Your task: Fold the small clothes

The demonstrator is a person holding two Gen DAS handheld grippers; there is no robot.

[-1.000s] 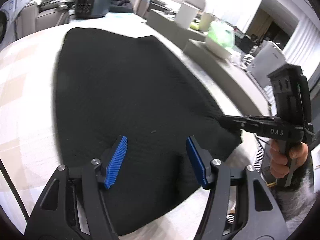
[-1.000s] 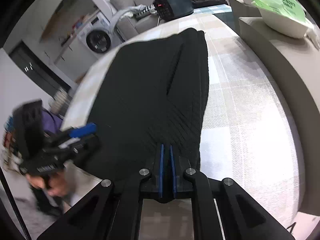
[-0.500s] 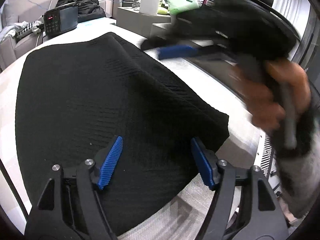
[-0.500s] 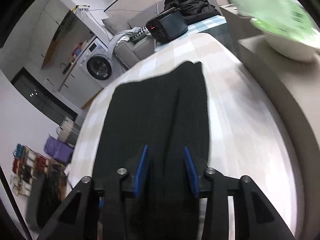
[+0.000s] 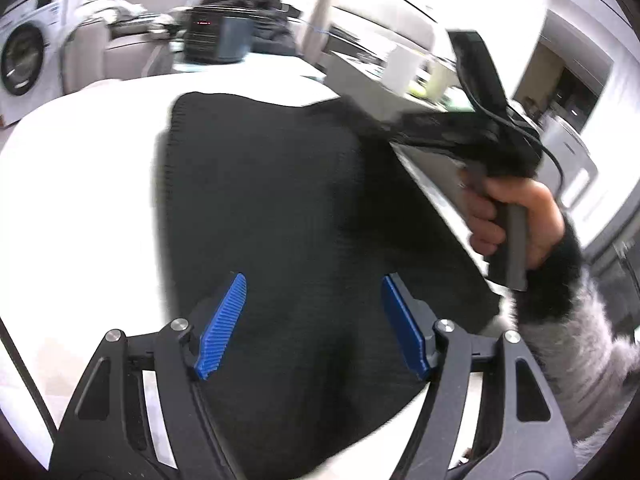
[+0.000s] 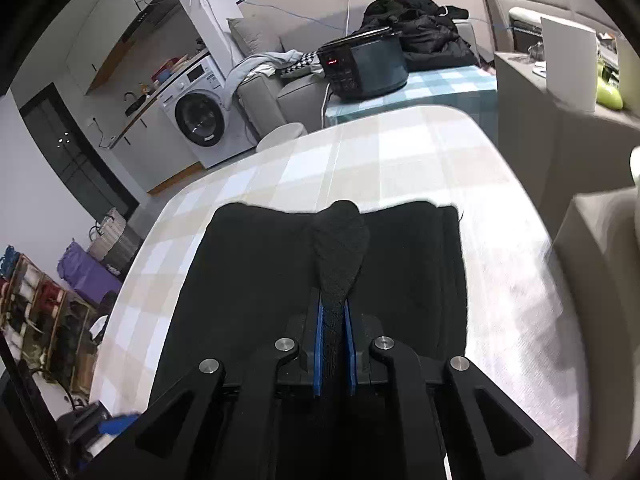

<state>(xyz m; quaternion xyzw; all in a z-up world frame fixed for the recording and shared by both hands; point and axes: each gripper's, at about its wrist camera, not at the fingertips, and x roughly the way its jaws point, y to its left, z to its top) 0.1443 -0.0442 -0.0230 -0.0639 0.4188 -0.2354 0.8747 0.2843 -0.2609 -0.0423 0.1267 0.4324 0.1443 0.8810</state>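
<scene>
Left wrist view, left to right: washer (image 5: 20, 64) at far left edge, blurred. White table (image 5: 80, 200) next. Black cloth (image 5: 280, 200) lies flat over the middle of the table, its near edge running under the camera. Left gripper (image 5: 312, 320) hovers over the near part of the cloth, blue pads (image 5: 220, 328) set wide apart, nothing pinched between them; whether the tips touch the fabric, cannot tell. Dark cooker (image 5: 216, 40) behind the cloth, off the table. Right side: right gripper (image 5: 384, 128) at the cloth's far right corner, fabric lifted there, motion blur. A hand (image 5: 508, 220) grips its handle, fuzzy grey-black sleeve (image 5: 572, 328) below.

Right wrist view, left to right: shelf clutter and purple bag (image 6: 84, 272) at left, floor level. Washer (image 6: 200, 120) under a counter. Checked table (image 6: 400, 152) fills the centre. Cloth (image 6: 260, 280) spread on its near half, far edge straight across. Right gripper (image 6: 334, 344) jaws have just been closing; pads now nearly together, clamped on a bunched strip of cloth that stands up out of the tips as a raised flap. Cooker (image 6: 368, 68) beyond the table on a blue checked surface, black jacket (image 6: 420, 28) behind it on a sofa. White box (image 6: 568, 64) on a counter at right.
</scene>
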